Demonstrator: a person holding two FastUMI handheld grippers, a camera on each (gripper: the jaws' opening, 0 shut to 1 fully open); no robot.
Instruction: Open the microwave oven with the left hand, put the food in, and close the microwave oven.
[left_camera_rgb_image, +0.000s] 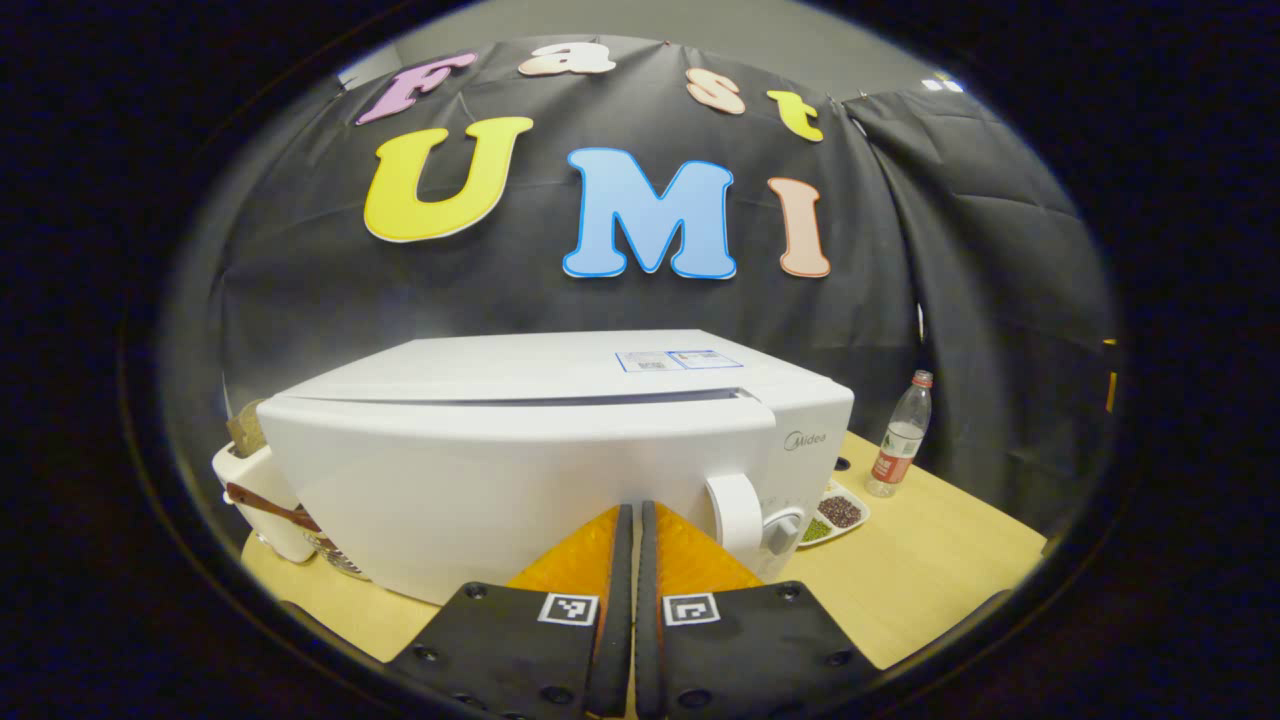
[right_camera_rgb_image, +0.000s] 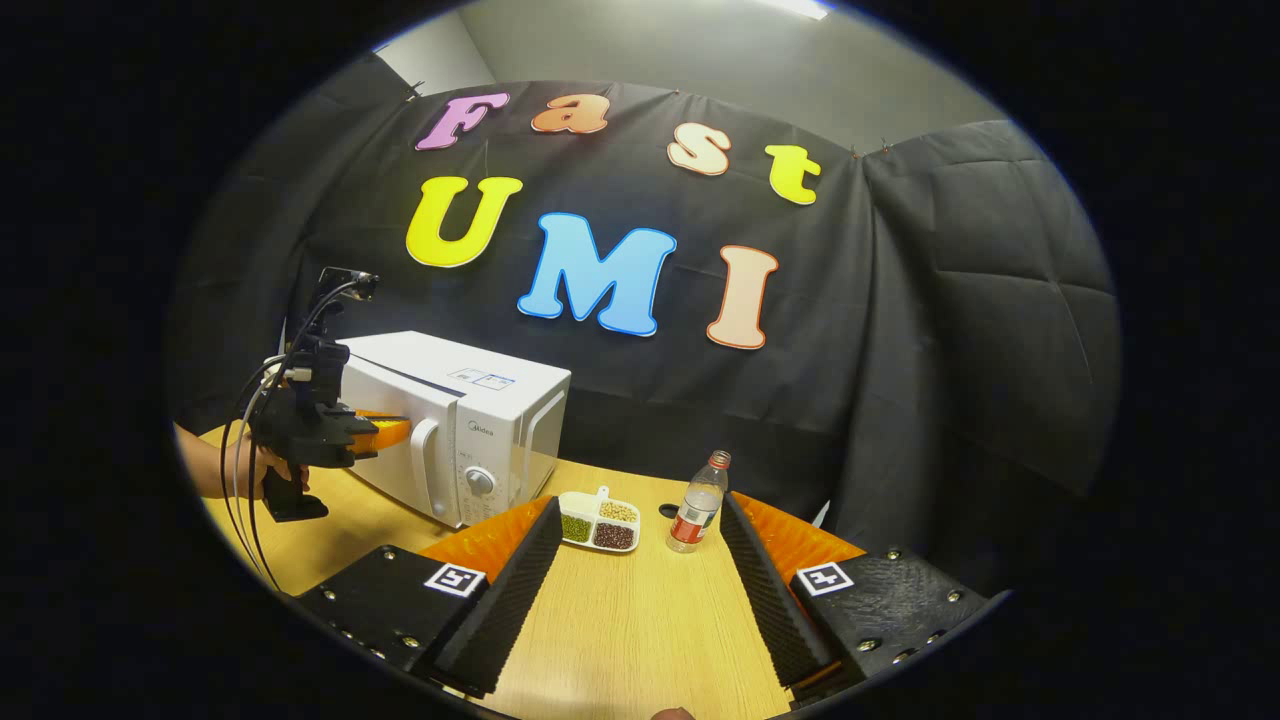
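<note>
We see the left gripper pinched closed on nothing before the closed microwave on the table; its rigid handle, probably stiffly latched, needs hooking.

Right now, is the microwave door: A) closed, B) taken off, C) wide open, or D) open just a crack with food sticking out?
A. The microwave has its door flat against the front with the handle in place, and the left tool, fingers together, is up against the door, while the divided dish of beans sits on the table beside the bottle.
</note>
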